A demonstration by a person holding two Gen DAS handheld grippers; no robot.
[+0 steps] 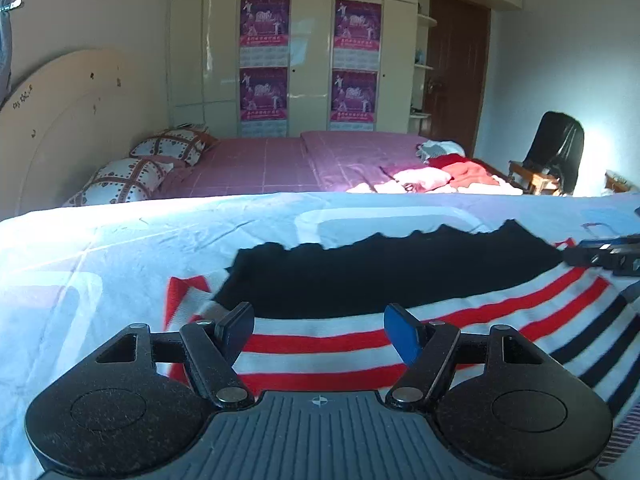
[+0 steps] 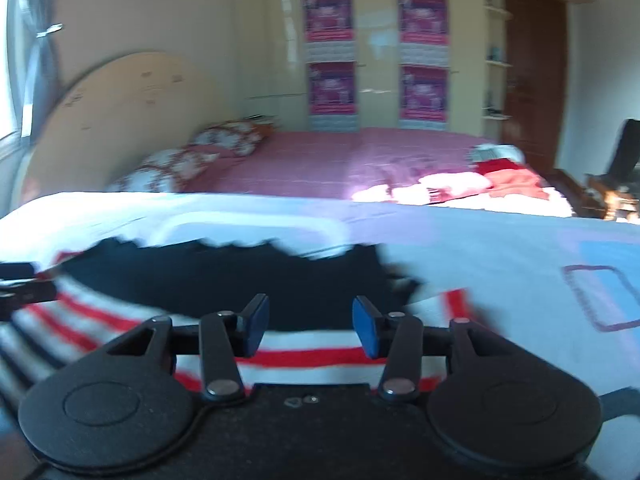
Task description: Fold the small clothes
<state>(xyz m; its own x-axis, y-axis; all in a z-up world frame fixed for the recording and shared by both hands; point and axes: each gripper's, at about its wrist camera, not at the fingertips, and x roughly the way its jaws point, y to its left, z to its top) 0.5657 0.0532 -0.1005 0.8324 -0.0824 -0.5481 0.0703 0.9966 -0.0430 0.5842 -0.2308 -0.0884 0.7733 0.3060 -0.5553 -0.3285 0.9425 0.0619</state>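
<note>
Left gripper (image 1: 319, 330), bottom centre of left wrist view: jaws wide apart, nothing between pads, hovering over striped knit.
Right gripper (image 2: 309, 326), bottom centre of right wrist view: jaws parted, narrower than left, nothing pinched; frame blurred.
Just beyond both: striped sweater (image 1: 328, 354), red and white bands with navy stripes at lower right, spread flat on pale printed sheet (image 1: 100, 248). Black panel with scalloped edge (image 1: 384, 268) across centre, lying over sweater's far part; whether same garment or separate, cannot tell.
Far right edge of left view: tip of other gripper, near sweater edge.
Background, upper half: pink bed (image 1: 272, 164), patterned pillows (image 1: 124, 182), heap of red and white clothes (image 1: 444, 174), wardrobe with posters (image 1: 265, 20).
Risks, as judged: thick knit may slip from shallow pinch; pads may catch sheet together with sweater; uneven lift between the two hands would skew the fold; black edge could bunch.
</note>
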